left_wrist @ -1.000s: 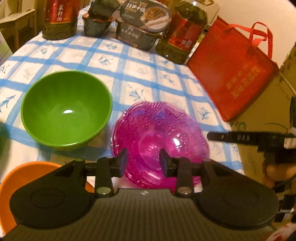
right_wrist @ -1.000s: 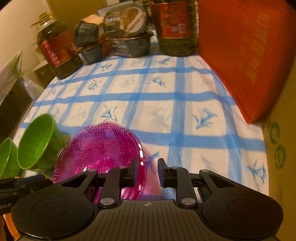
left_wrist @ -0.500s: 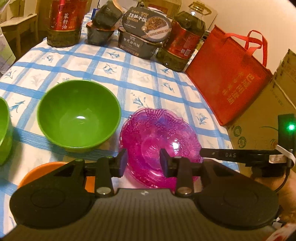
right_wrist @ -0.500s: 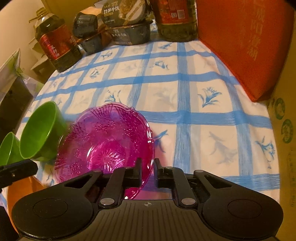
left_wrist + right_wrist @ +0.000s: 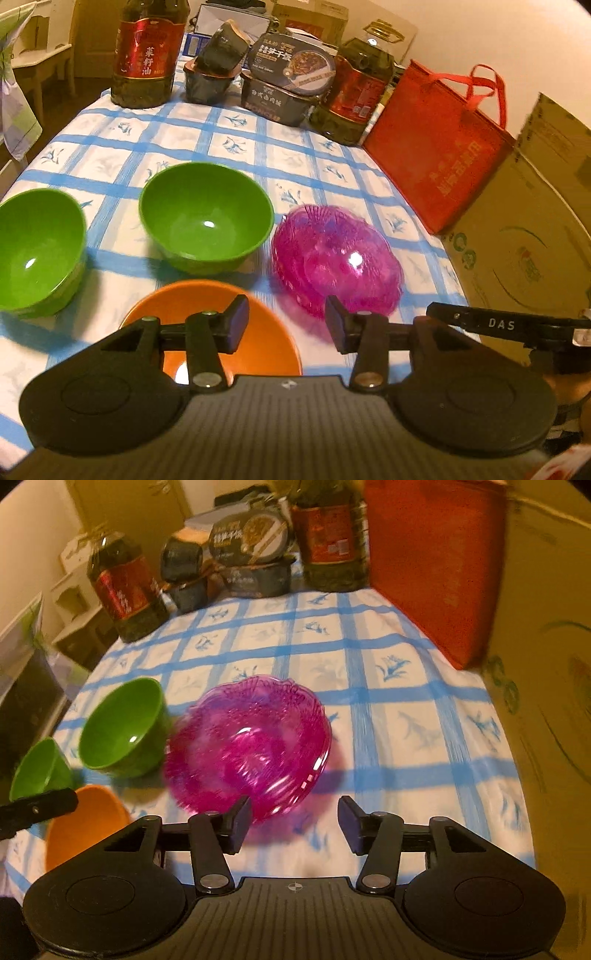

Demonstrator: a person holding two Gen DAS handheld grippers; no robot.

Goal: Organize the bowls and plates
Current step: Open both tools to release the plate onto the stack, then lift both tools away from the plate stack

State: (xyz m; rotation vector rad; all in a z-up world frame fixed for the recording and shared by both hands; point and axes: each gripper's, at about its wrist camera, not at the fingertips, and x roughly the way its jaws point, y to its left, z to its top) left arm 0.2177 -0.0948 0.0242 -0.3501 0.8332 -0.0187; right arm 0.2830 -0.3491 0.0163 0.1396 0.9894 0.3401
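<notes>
A stack of pink glass dishes (image 5: 334, 258) (image 5: 249, 744) rests on the blue-checked tablecloth (image 5: 388, 686), blurred. Left of it stand two green bowls (image 5: 207, 216) (image 5: 38, 249) (image 5: 123, 727) (image 5: 38, 768), and an orange bowl (image 5: 266, 336) (image 5: 83, 823) lies nearest me. My left gripper (image 5: 284, 323) hovers over the orange bowl's right rim, its jaws opening with nothing between them. My right gripper (image 5: 293, 823) sits just short of the pink dishes, its jaws opening and empty; its arm shows at the right of the left wrist view.
Two large oil bottles (image 5: 147, 55) (image 5: 354, 88) and stacked food boxes (image 5: 280, 81) line the table's far edge. A red tote bag (image 5: 439, 158) and a cardboard box (image 5: 524, 236) stand along the right side. A chair (image 5: 33, 70) is off the far left.
Both grippers pulled back and rose, so more of the table shows. The right gripper, shut at the pink dishes' rim before, has opened and let go. The left jaws widened.
</notes>
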